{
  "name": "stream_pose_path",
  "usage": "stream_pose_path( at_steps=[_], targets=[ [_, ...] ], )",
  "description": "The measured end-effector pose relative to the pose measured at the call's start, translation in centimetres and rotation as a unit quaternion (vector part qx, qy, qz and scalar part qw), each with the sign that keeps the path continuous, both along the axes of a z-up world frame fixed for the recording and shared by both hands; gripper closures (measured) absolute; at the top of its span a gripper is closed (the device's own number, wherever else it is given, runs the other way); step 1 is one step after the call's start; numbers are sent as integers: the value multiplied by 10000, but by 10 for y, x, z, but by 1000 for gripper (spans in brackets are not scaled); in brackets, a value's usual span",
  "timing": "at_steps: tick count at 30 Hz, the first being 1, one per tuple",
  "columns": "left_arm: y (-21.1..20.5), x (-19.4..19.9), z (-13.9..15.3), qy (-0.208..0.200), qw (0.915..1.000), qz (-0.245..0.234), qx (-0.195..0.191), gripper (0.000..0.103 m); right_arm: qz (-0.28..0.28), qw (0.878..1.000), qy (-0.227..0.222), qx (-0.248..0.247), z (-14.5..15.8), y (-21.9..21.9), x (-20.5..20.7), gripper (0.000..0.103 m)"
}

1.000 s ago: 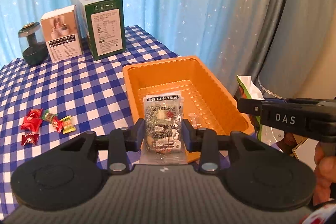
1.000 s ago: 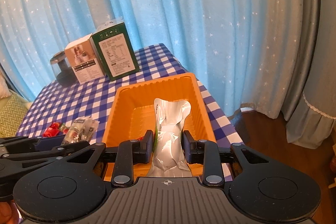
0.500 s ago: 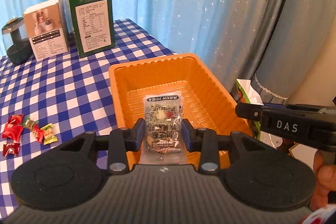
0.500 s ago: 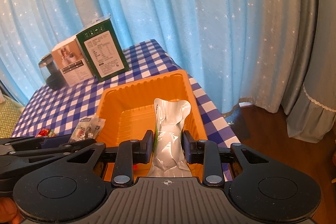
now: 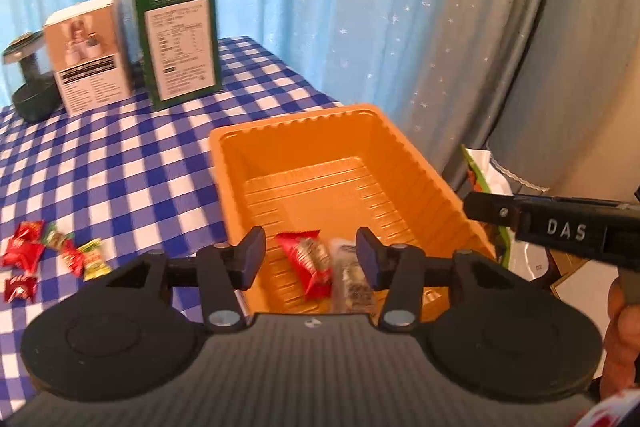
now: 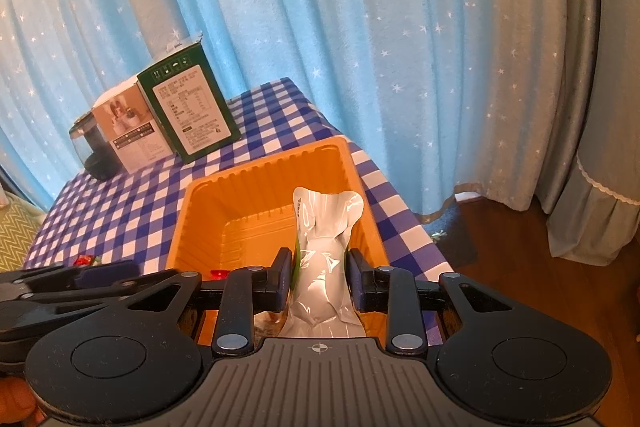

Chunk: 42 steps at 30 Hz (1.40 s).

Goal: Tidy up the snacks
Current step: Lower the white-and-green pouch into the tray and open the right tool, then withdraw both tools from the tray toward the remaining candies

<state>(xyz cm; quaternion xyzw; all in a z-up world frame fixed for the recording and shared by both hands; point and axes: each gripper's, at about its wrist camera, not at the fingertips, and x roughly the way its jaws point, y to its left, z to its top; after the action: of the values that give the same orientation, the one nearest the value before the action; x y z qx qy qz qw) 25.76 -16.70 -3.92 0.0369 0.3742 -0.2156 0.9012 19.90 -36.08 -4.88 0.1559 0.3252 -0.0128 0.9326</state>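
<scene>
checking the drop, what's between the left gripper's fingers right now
In the left wrist view the left gripper is opening; nothing is pinched. Below the gap, a red packet and a clear snack packet lie in the orange tray.

glossy plastic, soft cloth, matt black.
ribbed shiny orange plastic tray [image 5: 420, 163]; silvery crinkled foil pouch [image 6: 324, 267]; checked cloth on bench [image 5: 120, 163]; printed cardboard boxes [image 5: 178, 39]; matt black plastic tool [image 5: 310, 257].
</scene>
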Motion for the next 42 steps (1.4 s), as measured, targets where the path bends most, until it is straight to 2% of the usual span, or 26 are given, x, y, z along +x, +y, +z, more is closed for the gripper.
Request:
stream_pose_path(
  at_steps=[8, 17, 18, 19, 21, 31, 42],
  targets=[
    [32, -15, 8, -59, 9991, 418, -57, 55, 188, 9998, 3, 98, 1, 7, 7, 73],
    [46, -22, 13, -110, 9984, 544, -115, 55, 338, 9993, -65, 125, 0, 13, 22, 72],
    [47, -22, 12, -105, 9984, 548, -111, 55, 342, 9993, -56, 129, 0, 13, 24, 68],
    [47, -23, 12, -103, 9984, 552, -108, 54, 326, 9993, -63, 146, 0, 13, 24, 54],
    [50, -25, 11, -110, 9982, 577, -101, 51, 256, 9994, -127, 213, 2, 10, 20, 44],
    [73, -48, 15, -115, 9968, 783, -101, 50, 226, 9991, -130, 346, 14, 19, -14, 44],
    [128, -88, 29, -247, 9921, 1231, -18, 47, 741, 9968, -238, 194, 27, 77, -49, 44]
  ],
)
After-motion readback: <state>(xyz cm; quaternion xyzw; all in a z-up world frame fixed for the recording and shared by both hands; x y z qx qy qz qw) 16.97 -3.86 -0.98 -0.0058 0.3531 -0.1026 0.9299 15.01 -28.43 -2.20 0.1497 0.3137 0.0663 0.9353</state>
